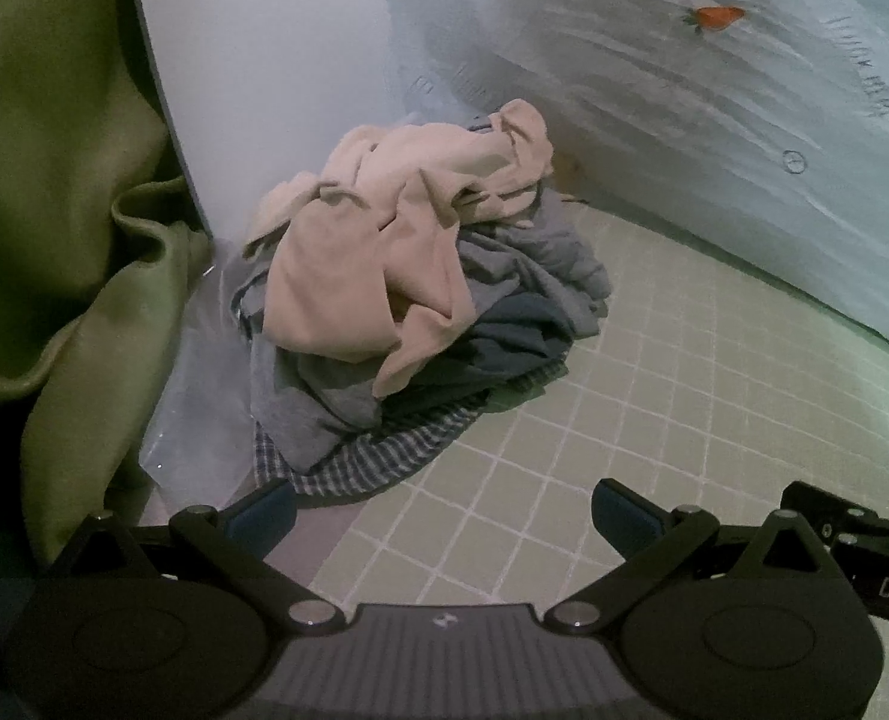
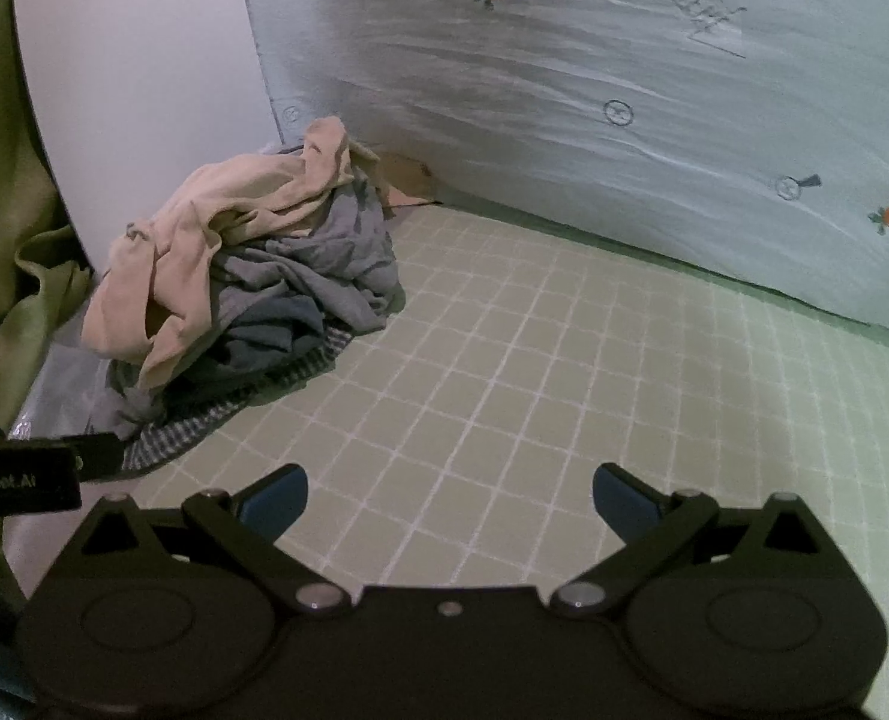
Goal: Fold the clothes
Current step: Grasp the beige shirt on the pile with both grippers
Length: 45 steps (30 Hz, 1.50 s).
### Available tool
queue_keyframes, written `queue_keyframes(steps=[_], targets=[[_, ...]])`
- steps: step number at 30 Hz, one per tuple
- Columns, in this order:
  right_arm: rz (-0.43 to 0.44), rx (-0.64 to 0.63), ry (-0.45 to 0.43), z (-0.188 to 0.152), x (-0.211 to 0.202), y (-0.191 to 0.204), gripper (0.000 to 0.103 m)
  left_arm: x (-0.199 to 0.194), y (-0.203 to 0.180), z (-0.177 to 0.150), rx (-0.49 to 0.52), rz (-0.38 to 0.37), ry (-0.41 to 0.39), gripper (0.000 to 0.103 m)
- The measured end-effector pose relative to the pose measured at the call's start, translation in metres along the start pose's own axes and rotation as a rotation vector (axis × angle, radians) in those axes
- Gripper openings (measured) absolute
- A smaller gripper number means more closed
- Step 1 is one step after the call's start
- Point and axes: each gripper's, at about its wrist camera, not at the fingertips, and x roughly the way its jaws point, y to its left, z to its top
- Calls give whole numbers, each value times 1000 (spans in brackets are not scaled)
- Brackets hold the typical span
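A heap of crumpled clothes sits on a green grid mat (image 1: 654,396). A beige garment (image 1: 384,222) lies on top, grey garments (image 1: 504,312) under it, and a checked cloth (image 1: 372,462) at the bottom. The heap also shows in the right wrist view, with the beige garment (image 2: 204,240) over the grey ones (image 2: 312,276). My left gripper (image 1: 441,516) is open and empty, just in front of the heap. My right gripper (image 2: 450,498) is open and empty over the mat (image 2: 534,360), to the right of the heap.
A pale sheet with carrot prints (image 1: 714,90) stands behind the mat. A white panel (image 1: 264,60) and a green curtain (image 1: 54,180) stand at the left. Clear plastic (image 1: 198,396) lies beside the heap. The left gripper's body (image 2: 18,480) shows at the right view's left edge.
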Motion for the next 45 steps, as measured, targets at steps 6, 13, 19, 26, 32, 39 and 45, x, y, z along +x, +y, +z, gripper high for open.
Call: queue_keyframes(steps=[6,13,19,26,32,39,45], targets=[[22,-22,5,27,32,14,103,34,13,28,-59,22,30,103],[95,-29,-3,83,89,45,99,85,52,73,-214,60,49,103],[191,-34,-8,142,147,86,87,118,79,110,-304,41,24,94],[366,41,-6,193,197,128,84,144,86,138,-354,-6,8,58],[452,49,53,193,222,137,23,139,84,135,-326,8,-20,38],[379,6,-42,171,184,109,5,110,79,129,-310,-9,-57,15],[259,65,-145,145,123,43,4,67,46,117,-264,-112,-88,13]])
